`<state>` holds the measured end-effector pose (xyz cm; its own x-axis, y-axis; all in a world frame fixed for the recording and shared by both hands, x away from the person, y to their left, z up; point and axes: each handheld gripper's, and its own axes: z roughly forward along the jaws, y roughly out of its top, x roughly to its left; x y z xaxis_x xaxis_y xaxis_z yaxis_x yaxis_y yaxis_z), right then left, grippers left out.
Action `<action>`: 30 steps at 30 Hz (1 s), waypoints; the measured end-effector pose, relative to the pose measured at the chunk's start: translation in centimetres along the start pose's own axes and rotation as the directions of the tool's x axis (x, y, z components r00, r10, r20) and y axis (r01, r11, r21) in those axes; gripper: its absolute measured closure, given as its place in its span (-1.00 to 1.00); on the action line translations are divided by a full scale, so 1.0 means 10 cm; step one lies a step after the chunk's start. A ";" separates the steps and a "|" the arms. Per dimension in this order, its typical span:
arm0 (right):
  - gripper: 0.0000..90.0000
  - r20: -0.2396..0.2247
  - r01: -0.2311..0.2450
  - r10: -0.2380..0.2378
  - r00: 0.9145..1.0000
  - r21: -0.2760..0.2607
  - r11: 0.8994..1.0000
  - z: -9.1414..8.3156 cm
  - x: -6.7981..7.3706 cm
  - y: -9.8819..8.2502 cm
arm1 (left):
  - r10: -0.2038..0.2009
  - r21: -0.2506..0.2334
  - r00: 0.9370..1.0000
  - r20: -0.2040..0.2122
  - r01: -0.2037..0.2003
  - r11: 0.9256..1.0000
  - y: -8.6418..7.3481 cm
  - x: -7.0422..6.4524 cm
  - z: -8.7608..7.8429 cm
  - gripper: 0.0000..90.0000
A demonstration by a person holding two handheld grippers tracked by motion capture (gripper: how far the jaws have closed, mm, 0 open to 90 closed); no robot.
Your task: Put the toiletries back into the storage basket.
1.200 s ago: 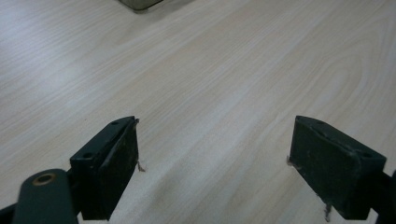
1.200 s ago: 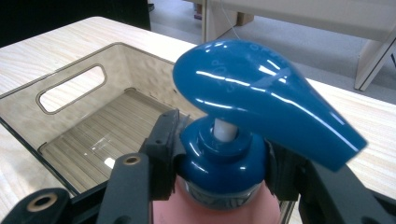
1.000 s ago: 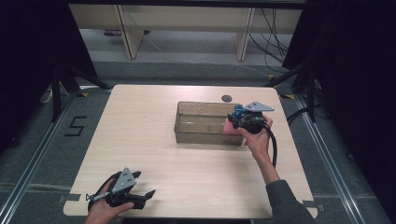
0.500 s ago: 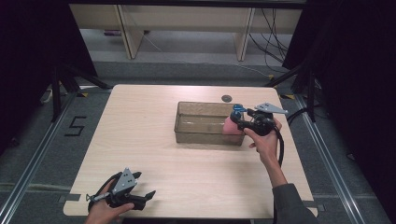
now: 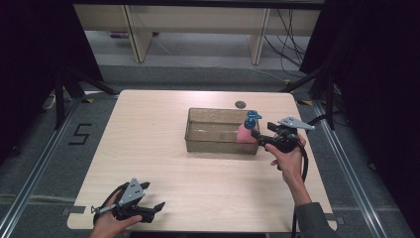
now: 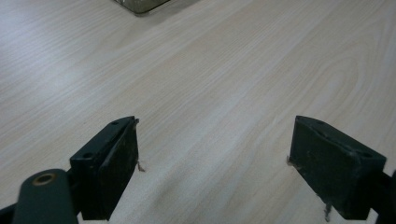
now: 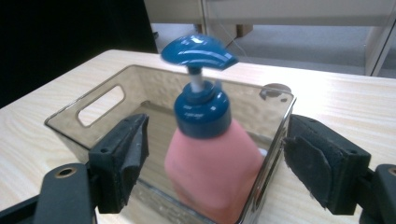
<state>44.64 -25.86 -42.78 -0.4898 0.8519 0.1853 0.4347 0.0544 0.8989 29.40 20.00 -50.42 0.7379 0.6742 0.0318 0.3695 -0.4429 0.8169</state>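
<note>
The table [image 5: 198, 163] is a pale wood-grain top with rounded corners, standing on a grey floor between two metal rails; a black "5" [image 5: 79, 134] is marked on the floor at its left, and black curtains hang dark on both sides. Beyond the far edge stand light wooden shelf legs with cables trailing on the floor behind them. A small dark round disc [image 5: 240, 104] is set into the tabletop near the far edge. Toward the far right of the table sits a clear, smoky-tinted plastic bin [image 5: 210, 141], its long side running left to right, with a cut-out handle slot in its end wall. Inside it, tucked into the right-hand end against the wall, a pink pump bottle [image 5: 244, 133] stands upright, its long axis vertical, the blue pump head [image 7: 198, 51] on top; in the right gripper view the pump's spout reaches toward the right of that view. The right gripper [image 5: 258, 137] is held just outside the bin's right end, level with the bottle, its jaws spread wide on either side of the bottle and the bin's corner, not touching the bottle. The left gripper [image 5: 157, 206] rests low at the near left corner of the table in the person's hand, jaws parted wide over bare wood, well apart from the bin.
</note>
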 end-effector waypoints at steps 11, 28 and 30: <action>-0.49 -0.018 0.020 -0.020 1.000 -0.009 1.000 -0.06 0.03 -0.06 | 0.012 0.007 1.000 -0.006 -0.012 1.000 0.00 0.01 0.00 -0.66; -0.49 -0.020 0.010 -0.010 1.000 -0.013 1.000 -0.16 0.08 -0.12 | 0.005 0.002 1.000 -0.005 -0.005 1.000 0.01 0.00 0.00 -0.66; -0.51 -0.019 0.012 -0.013 1.000 -0.012 1.000 -0.18 0.09 -0.13 | 0.001 0.004 1.000 -0.002 -0.001 1.000 0.00 0.00 0.00 -0.66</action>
<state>42.30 -26.10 -43.07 -0.5094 0.8412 0.1814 0.4195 0.0587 0.9058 29.40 20.04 -50.42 0.7374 0.6746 0.0340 0.3705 -0.4460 0.8147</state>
